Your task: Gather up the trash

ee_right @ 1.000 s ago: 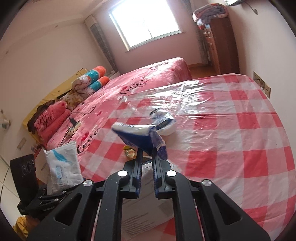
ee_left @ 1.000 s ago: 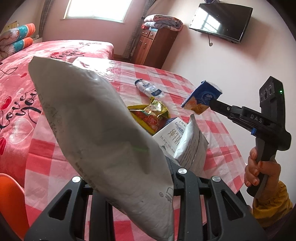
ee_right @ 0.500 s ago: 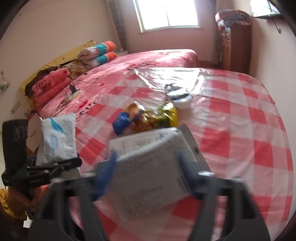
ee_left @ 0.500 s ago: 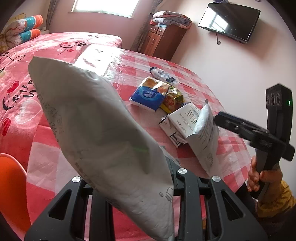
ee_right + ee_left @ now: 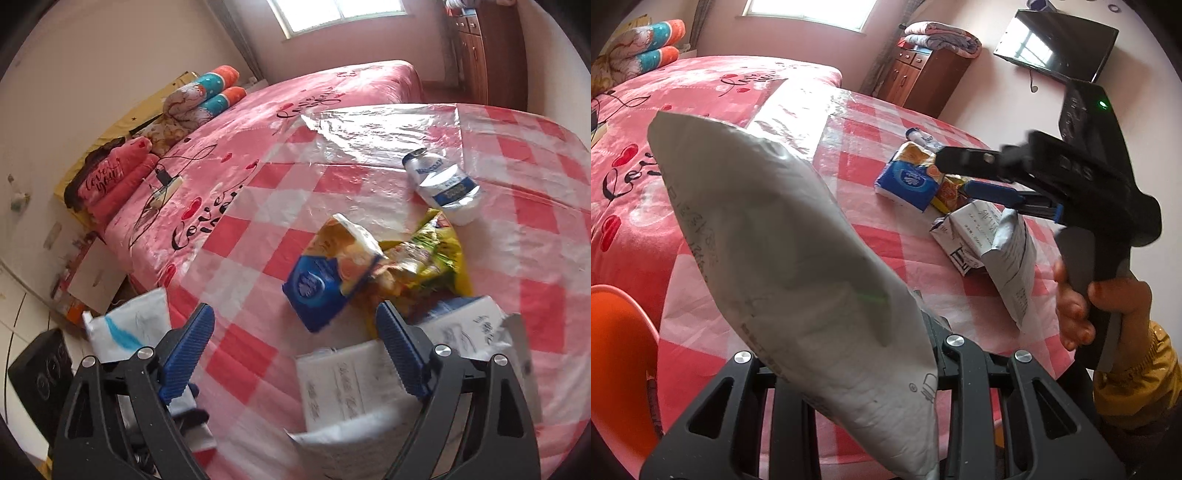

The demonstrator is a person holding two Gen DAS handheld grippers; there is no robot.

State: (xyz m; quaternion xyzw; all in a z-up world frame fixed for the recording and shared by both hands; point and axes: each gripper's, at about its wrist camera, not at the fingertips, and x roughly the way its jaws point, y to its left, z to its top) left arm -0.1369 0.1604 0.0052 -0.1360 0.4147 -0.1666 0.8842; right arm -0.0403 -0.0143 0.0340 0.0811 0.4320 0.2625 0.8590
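Observation:
My left gripper is shut on a large grey mailer bag (image 5: pixel 798 266) that fills the left wrist view and hides the fingertips; the bag also shows in the right wrist view (image 5: pixel 125 328). My right gripper (image 5: pixel 295 321) is open and empty above the table, its blue pads (image 5: pixel 400 347) wide apart; it also shows in the left wrist view (image 5: pixel 953 173). Below it lie a blue and orange tissue pack (image 5: pixel 328 273) (image 5: pixel 910 177), a yellow snack wrapper (image 5: pixel 432 266), a white paper carton (image 5: pixel 971 229) and a crushed plastic bottle (image 5: pixel 443 184).
The round table has a red checked cloth (image 5: pixel 535 229) under clear plastic. A pink bed (image 5: pixel 258 122) stands beyond it. An orange chair (image 5: pixel 617 362) is at the left in the left wrist view. A wooden cabinet (image 5: pixel 923 77) and wall TV (image 5: pixel 1056 44) are behind.
My right gripper has let go of the tissue pack, which now lies on the table by the snack wrapper, and its jaws have opened wide. My left gripper still holds the grey bag.

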